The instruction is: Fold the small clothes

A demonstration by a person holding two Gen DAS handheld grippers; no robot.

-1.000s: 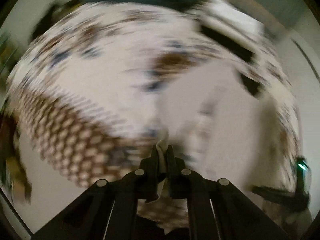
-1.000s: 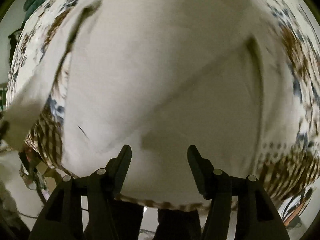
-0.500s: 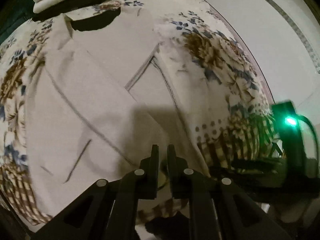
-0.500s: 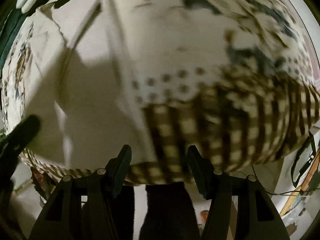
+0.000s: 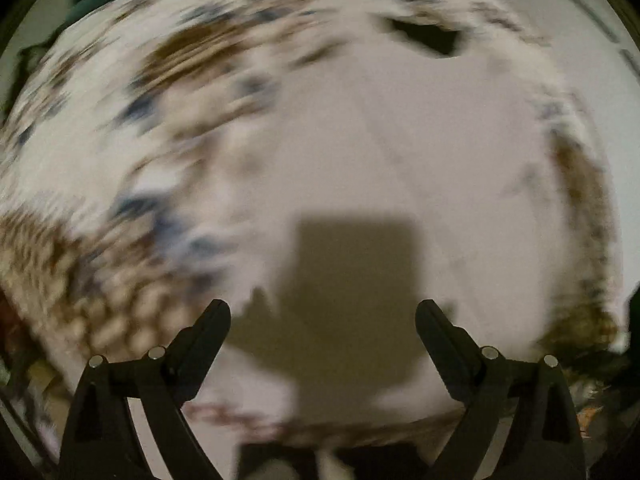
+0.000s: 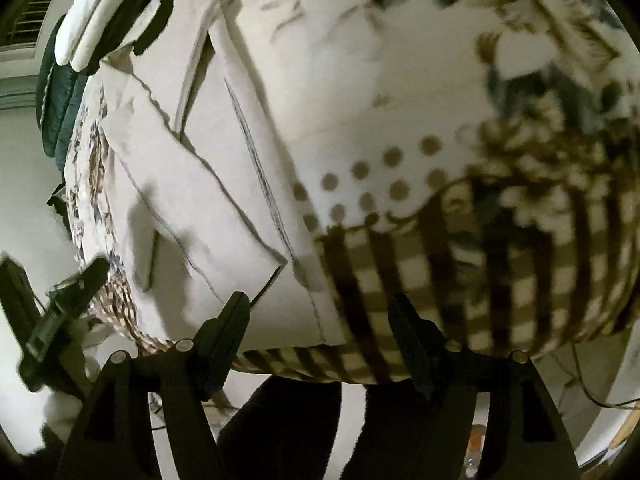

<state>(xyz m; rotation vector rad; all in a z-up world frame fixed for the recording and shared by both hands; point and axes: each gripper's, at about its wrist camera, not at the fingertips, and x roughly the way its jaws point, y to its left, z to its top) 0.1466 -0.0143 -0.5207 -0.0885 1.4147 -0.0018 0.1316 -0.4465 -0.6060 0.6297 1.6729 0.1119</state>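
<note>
I am looking down on a broad patterned cloth surface, cream with brown and blue flowers, brown dots and a brown checked border (image 6: 500, 240), which is filling most of both views; in the left wrist view it (image 5: 168, 128) is smearing into blur. Lying flat on it is the plain cream garment with dark stitched seams (image 6: 208, 200), its folded layers overlapping and its lower edge reaching close to the checked border; in the left wrist view the same pale fabric (image 5: 460, 160) is spreading across the middle and right, too blurred for me to read its seams. At the far end of the surface a stack of folded white cloth pieces on dark green fabric (image 6: 92, 32) is sitting beside the garment's top edge. My right gripper (image 6: 320, 312) is hovering at the garment's lower corner with its jaws standing wide apart and nothing between them. My left gripper (image 5: 322, 316) is also spread wide and holding nothing, casting a blocky shadow (image 5: 352, 300) on the pale fabric just ahead of its fingertips. In the right wrist view, the left gripper's dark body (image 6: 60, 304) is showing at the left edge, near the garment's side.
</note>
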